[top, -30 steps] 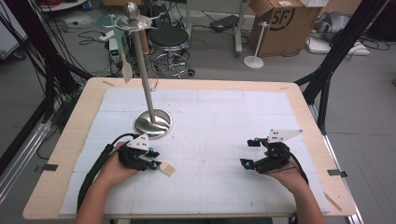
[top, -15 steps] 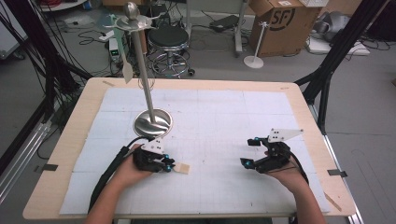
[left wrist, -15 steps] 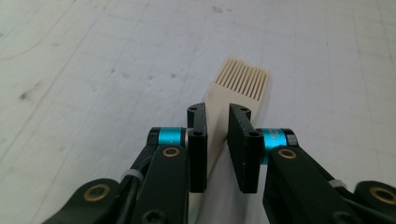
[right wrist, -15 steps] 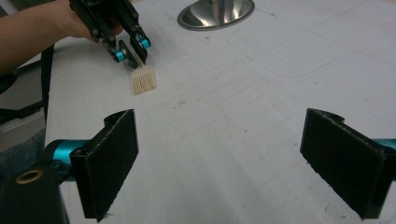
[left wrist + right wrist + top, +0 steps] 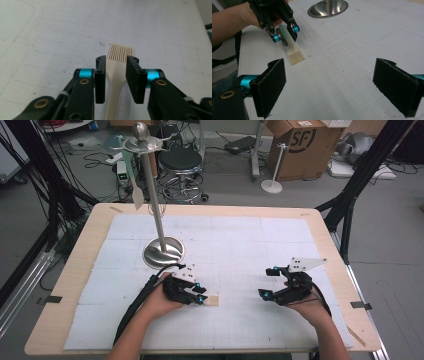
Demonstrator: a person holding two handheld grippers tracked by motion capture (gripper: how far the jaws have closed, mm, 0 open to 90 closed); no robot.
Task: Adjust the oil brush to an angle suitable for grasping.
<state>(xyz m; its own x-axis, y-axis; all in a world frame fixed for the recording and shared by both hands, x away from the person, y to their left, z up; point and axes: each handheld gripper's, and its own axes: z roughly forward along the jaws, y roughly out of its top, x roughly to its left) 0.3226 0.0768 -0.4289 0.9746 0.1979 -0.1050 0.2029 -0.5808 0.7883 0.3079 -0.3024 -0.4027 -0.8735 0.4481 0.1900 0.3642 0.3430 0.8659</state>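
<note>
A cream brush with a ribbed, comb-like head (image 5: 121, 53) has its handle between the jaws of my left gripper (image 5: 116, 67). The pads sit against the handle's sides, and the jaws have just been opening slightly with the handle still between them. In the high view the brush head (image 5: 212, 300) pokes out to the right of the left gripper (image 5: 200, 295), low over the white mat. From the right gripper view the brush (image 5: 296, 57) slants down, its head on the mat. My right gripper (image 5: 267, 282) stands wide open (image 5: 329, 80) with nothing between its jaws.
A steel stand with a round base (image 5: 164, 252) and a tall pole rises at the mat's back left. A pale utensil (image 5: 137, 195) hangs from its top. The white mat (image 5: 240, 245) lies on a wooden table (image 5: 65, 285). Cables trail from both grippers.
My left gripper has moved to the right across the mat, taking the brush with it. The right gripper has stayed where it was.
</note>
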